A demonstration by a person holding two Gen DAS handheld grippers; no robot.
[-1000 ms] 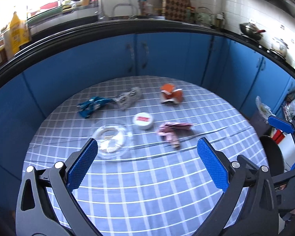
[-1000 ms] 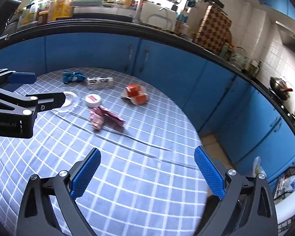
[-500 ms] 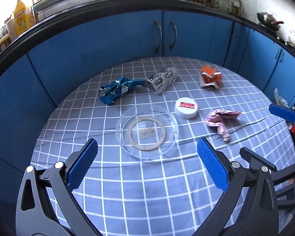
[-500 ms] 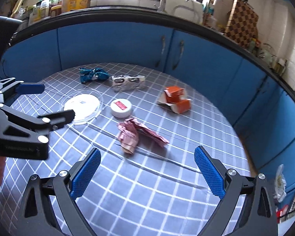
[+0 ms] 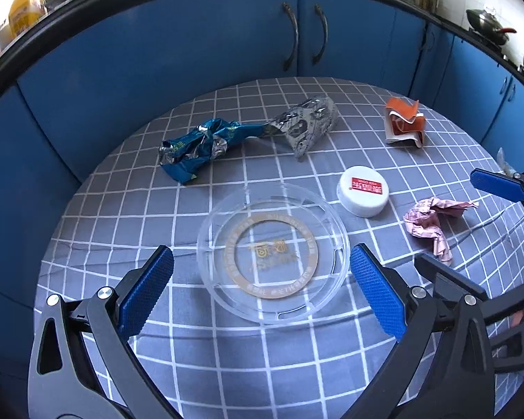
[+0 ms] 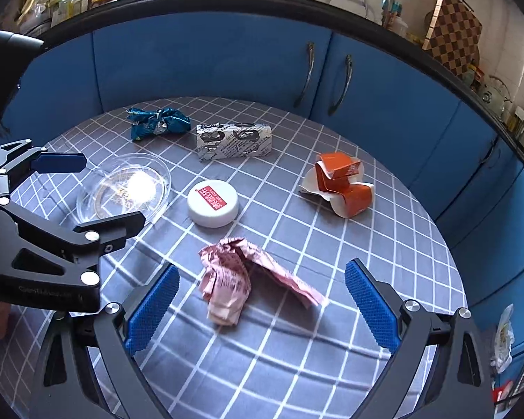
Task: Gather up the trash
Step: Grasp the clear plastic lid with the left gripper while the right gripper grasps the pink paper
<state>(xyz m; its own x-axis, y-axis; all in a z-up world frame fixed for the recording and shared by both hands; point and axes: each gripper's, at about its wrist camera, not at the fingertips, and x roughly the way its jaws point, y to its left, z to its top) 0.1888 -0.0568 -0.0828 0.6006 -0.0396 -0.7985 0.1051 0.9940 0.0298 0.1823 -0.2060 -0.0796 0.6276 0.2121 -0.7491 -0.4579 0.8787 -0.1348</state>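
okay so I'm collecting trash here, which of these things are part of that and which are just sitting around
Trash to collect, on the checked tablecloth:
pink crumpled wrapper
blue foil wrapper
silver printed wrapper
torn orange carton
clear plastic lid
white round cap

Just sitting around:
wok
yellow bottle
checkered cutting board

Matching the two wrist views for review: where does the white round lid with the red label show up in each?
Left wrist: white lid right of centre, just beyond the clear plastic dish.
Right wrist: white lid near centre, right of the dish, beyond the pink crumpled wrapper.
Shared landmark: the orange carton.
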